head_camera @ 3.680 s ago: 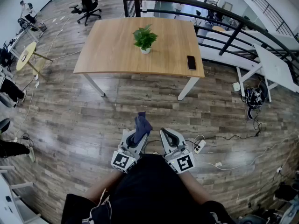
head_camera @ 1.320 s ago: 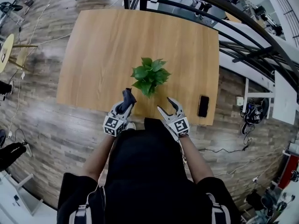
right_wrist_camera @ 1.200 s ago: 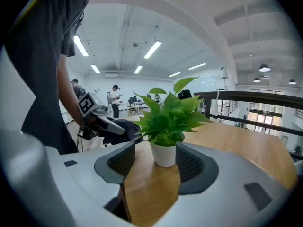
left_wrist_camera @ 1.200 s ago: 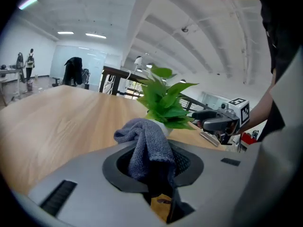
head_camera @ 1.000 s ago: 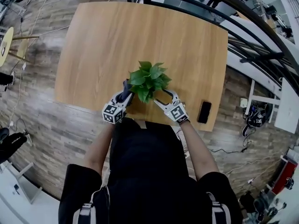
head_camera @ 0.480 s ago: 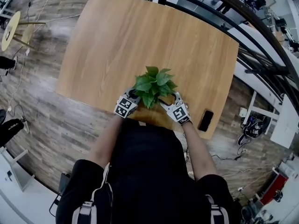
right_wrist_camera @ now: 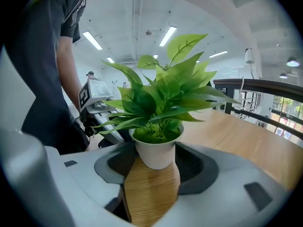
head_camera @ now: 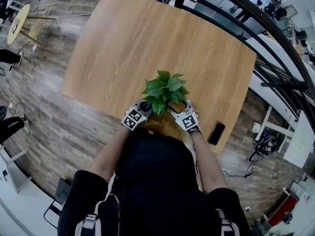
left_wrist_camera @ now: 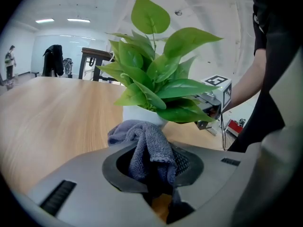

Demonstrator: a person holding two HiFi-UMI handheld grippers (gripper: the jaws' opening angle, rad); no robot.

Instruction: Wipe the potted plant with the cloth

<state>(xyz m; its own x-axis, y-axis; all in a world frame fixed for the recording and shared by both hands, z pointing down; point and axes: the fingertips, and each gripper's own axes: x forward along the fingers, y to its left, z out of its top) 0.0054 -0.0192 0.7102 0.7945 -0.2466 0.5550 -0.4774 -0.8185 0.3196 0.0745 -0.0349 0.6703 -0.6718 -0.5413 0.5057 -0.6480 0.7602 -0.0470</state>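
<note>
Wiping is about to start: my left claw [head_camera: 144, 106] pinches the grey cloth [left_wrist_camera: 147, 148] beside the potted plant [head_camera: 165, 88]. My right claw [head_camera: 178, 106], spread, flanks its white pot [right_wrist_camera: 157, 156]. Next, steady the pot and wipe the leaves [left_wrist_camera: 182, 88].

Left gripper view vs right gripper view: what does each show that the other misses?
Left gripper view only: the grey cloth clamped in the left tool, bunched just short of the plant's base. Right gripper view only: the right tool with its jaws apart either side of the white pot, a gap showing on both sides, and the black railing behind. Both: the potted plant standing upright on the wooden table.
</note>
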